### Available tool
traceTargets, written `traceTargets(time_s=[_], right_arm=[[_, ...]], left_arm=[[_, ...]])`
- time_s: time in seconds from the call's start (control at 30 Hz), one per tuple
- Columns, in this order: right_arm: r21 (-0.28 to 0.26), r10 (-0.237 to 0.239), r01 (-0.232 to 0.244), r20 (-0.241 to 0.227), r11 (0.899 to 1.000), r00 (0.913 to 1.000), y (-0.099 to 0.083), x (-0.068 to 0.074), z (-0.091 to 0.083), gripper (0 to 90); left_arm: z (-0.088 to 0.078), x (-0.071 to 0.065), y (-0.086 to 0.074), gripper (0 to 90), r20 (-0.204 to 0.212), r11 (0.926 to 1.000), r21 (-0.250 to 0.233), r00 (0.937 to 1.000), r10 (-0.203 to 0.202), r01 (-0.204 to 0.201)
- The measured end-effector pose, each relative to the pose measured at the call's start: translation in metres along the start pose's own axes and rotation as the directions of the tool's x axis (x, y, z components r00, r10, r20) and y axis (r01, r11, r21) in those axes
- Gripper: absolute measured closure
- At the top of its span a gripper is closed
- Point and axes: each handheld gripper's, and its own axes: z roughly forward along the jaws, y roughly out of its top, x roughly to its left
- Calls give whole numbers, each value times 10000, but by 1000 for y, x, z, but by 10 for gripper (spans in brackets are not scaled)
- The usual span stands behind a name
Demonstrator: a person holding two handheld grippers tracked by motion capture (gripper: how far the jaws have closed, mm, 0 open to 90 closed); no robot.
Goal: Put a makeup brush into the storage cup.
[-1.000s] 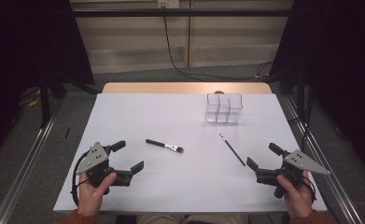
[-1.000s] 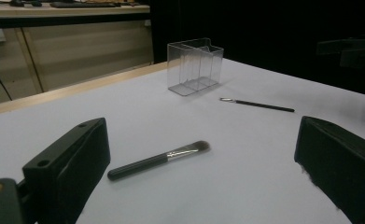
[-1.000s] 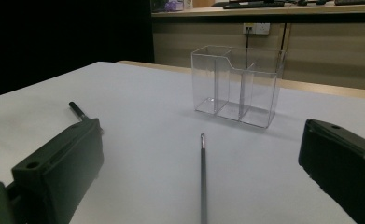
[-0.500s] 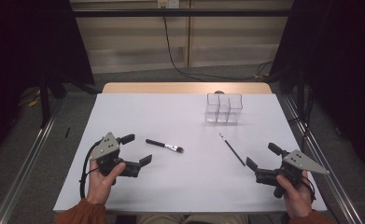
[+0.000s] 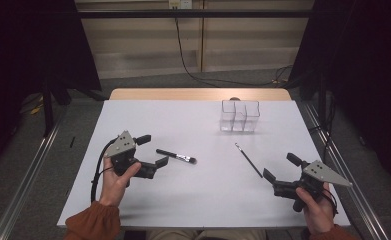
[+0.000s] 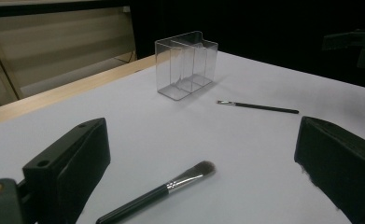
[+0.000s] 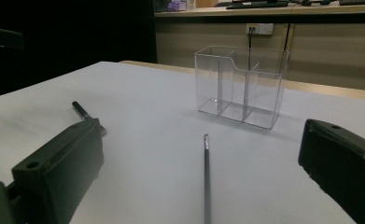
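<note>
A black makeup brush with a silver ferrule lies on the white table, its handle end between the tips of my open left gripper; the same brush lies between the jaws in the left gripper view. A thin black brush lies right of centre, just ahead of my open right gripper, and this thin brush points toward the clear organizer. The clear three-compartment organizer stands empty at the back right.
The white table top ends in a wooden strip at the far edge. Metal rails run along both sides of the table. A cable trails from the left gripper.
My left gripper has moved forward and to the right, up to the handle end of the makeup brush. The right gripper has stayed in place.
</note>
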Motion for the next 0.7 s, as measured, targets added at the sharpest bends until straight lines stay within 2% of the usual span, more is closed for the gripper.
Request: traceTargets(time_s=[0.33, 0.47, 0.57, 0.7], right_arm=[[-16, -31, 31, -18, 10000, 10000, 0, 0, 0, 0], [-13, 4, -4, -20, 10000, 10000, 0, 0, 0, 0], [-18, 27, -27, -22, 10000, 10000, 0, 0, 0, 0], [-31, 30, -30, -24, 10000, 10000, 0, 0, 0, 0]], left_arm=[[13, 11, 11, 36, 137, 9996, 249, 9998, 109, -113], [18, 15, 15, 36, 73, 9991, 367, 9998, 200, -202], [22, 19, 17, 36, 77, 9996, 268, 9999, 102, -104], [26, 22, 20, 36, 1, 9991, 350, 9997, 230, -229]])
